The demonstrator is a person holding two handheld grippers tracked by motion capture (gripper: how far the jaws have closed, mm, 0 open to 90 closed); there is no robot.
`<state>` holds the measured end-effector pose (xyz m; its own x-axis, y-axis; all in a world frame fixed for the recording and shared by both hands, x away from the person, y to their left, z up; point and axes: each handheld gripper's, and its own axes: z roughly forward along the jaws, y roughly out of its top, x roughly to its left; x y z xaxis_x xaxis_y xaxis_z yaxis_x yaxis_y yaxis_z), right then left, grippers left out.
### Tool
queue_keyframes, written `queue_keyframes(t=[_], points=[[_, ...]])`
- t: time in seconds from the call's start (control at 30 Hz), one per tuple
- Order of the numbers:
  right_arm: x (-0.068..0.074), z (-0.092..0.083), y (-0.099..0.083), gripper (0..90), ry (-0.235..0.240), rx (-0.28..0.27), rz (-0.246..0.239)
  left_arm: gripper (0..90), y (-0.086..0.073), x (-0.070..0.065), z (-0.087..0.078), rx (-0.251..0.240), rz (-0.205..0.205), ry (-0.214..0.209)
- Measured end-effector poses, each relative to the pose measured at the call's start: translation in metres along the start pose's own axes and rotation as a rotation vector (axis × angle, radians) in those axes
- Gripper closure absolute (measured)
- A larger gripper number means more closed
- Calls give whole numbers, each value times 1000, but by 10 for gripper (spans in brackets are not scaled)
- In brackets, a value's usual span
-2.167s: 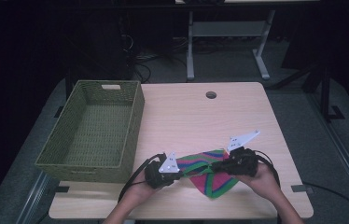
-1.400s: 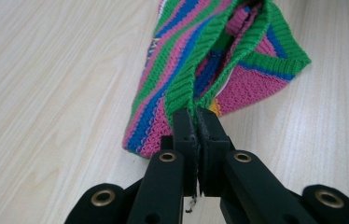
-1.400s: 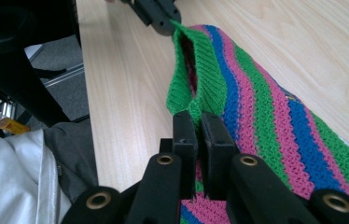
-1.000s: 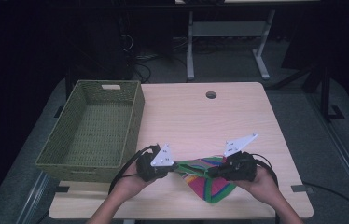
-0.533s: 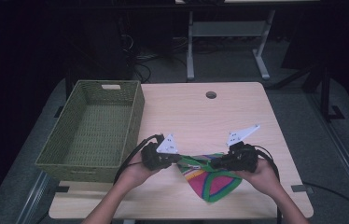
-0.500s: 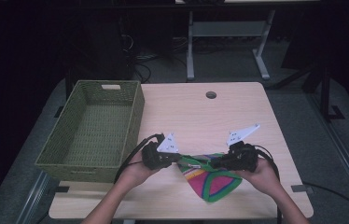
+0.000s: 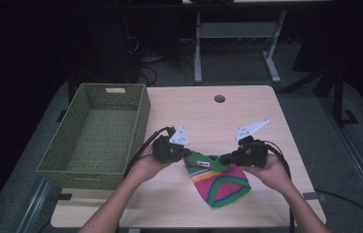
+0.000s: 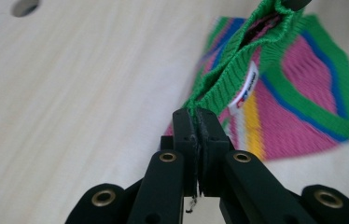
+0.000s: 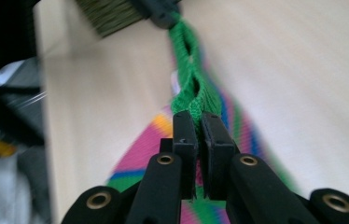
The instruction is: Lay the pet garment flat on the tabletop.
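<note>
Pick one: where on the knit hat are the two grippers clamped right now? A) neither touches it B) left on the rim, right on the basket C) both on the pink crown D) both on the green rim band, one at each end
D: the left gripper and the right gripper each pinch the green rim of the knit hat, one at each end, with the band stretched between them.

Blur, cut edges and covered cloth

Ahead of the left hand-held gripper [image 8: 196, 116], the knitted hat [image 8: 298, 93] runs past the top edge and its white label [image 8: 246, 86] is too smeared to read. Beside the right hand-held gripper [image 9: 197, 116], the picture's left margin is blurred clutter; the basket [image 9: 109, 14] ahead is cropped, and the pinched hem is hidden.
</note>
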<state>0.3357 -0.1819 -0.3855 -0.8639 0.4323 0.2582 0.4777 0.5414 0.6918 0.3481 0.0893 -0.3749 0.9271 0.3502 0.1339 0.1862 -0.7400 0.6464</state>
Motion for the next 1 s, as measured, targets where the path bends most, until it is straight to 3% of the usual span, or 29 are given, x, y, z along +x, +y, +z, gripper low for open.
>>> queue_keyframes(t=[0.03,0.1,0.13,0.17,0.2,0.3,0.5,0.67,1.0], points=[[-8,-2,6,846,-30,-17,10,880,6,8,2,3,-12,21],[-29,-6,20,762,-146,-67,64,854,20,25,7,-35,-70,96],[-39,-8,27,699,-187,-87,96,801,26,34,7,-83,-126,138],[-49,-11,33,670,-238,-104,124,716,29,39,6,-103,-157,150],[-52,-12,35,666,-252,-105,137,667,32,45,6,-114,-175,153],[-58,-13,36,647,-275,-89,138,650,34,48,5,-110,-178,147],[-62,-11,20,632,-230,-58,155,630,25,44,9,-87,-195,106],[-59,-8,9,629,-218,-29,148,617,17,34,17,-57,-179,55],[-51,-2,-9,555,-161,12,134,560,2,16,34,-10,-181,-5]])
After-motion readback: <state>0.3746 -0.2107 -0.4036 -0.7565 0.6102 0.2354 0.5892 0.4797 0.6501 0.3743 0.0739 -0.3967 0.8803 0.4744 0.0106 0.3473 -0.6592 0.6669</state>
